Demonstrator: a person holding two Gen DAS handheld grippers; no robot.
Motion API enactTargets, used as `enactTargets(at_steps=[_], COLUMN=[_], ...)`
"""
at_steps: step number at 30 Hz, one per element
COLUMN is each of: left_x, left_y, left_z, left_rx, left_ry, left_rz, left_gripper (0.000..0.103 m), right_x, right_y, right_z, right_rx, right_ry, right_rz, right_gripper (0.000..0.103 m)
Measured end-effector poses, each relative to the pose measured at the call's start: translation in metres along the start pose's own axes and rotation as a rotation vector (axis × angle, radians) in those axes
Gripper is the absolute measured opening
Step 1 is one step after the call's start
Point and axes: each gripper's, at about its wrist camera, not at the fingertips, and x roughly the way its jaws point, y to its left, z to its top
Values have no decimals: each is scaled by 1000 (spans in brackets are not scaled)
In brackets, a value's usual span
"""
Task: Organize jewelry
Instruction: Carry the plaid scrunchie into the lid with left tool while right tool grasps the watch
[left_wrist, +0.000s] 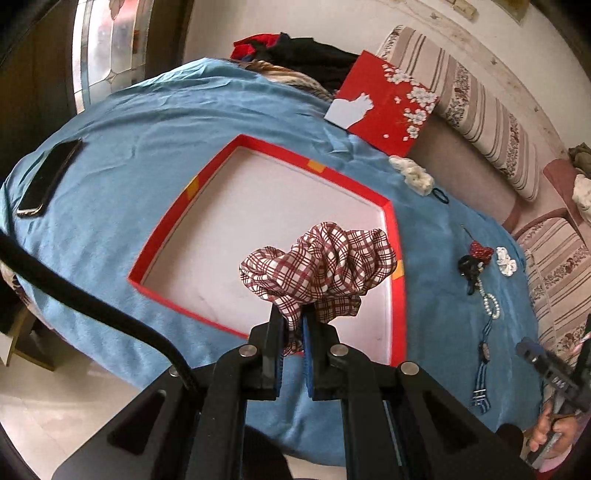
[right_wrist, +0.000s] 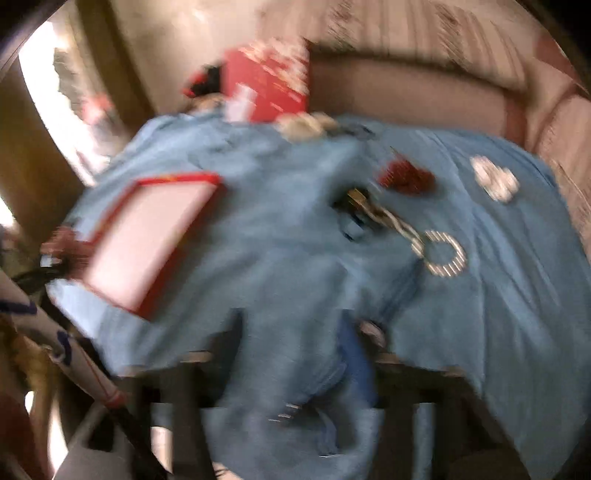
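My left gripper (left_wrist: 293, 321) is shut on a red-and-white plaid scrunchie (left_wrist: 321, 266) and holds it above the near right corner of an open red box (left_wrist: 397, 266) with a white floor. On the blue cloth to the right lie a red bow (left_wrist: 480, 253), a black clip (left_wrist: 467, 269), a pearl bracelet (left_wrist: 491, 306), a white flower (left_wrist: 506, 260) and a striped watch (left_wrist: 482, 365). The right wrist view is motion-blurred; the pearl bracelet (right_wrist: 445, 256), red bow (right_wrist: 406, 179) and white flower (right_wrist: 495, 181) lie ahead. My right gripper (right_wrist: 295, 350) is too smeared to read.
A black phone (left_wrist: 48, 179) lies on the cloth at far left. The red box lid (left_wrist: 384, 105) leans at the back, with a white scrunchie (left_wrist: 412, 173) and black hair tie (left_wrist: 439, 194) nearby. A striped sofa (left_wrist: 480, 103) runs behind the table.
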Motion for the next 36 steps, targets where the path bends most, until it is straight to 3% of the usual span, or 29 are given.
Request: enactTargets(at_steps=[6,8,9,10,14,18,27,33,36], left_x=[1,2,2,2,3,2,-11,11,27], left_y=[15,17,19,20,22,22,26,35,41], left_z=[-2,-2,-2,-2,-5,-4,6,13,16], left_rx=[-32,-39,-42,-46,-57,-57,-58,-49,-42], left_ry=[1,0,1,1,10,5,-21,25,48], left_rz=[18,21,25,28,35,34,13,82,106], left_gripper=[8,8,8,8,8,8,8,8,8], right_x=[52,64,70,75,71,38,-46,-55,-45], right_y=[-31,-40,-43,-44,-46,-36,33,99,136], right_z=[-17,-20,-20,-19,-15,-12,35,68,77], right_rx=[86,127,146,159,173,161,57,-12,-65], right_ry=[107,125,132,129,81,-6,-213,-228,-216], right_rz=[-137,-133,-118,-119,-85,-53,146,337,380], right_gripper=[65,65,59,46,45,45,45,45,45])
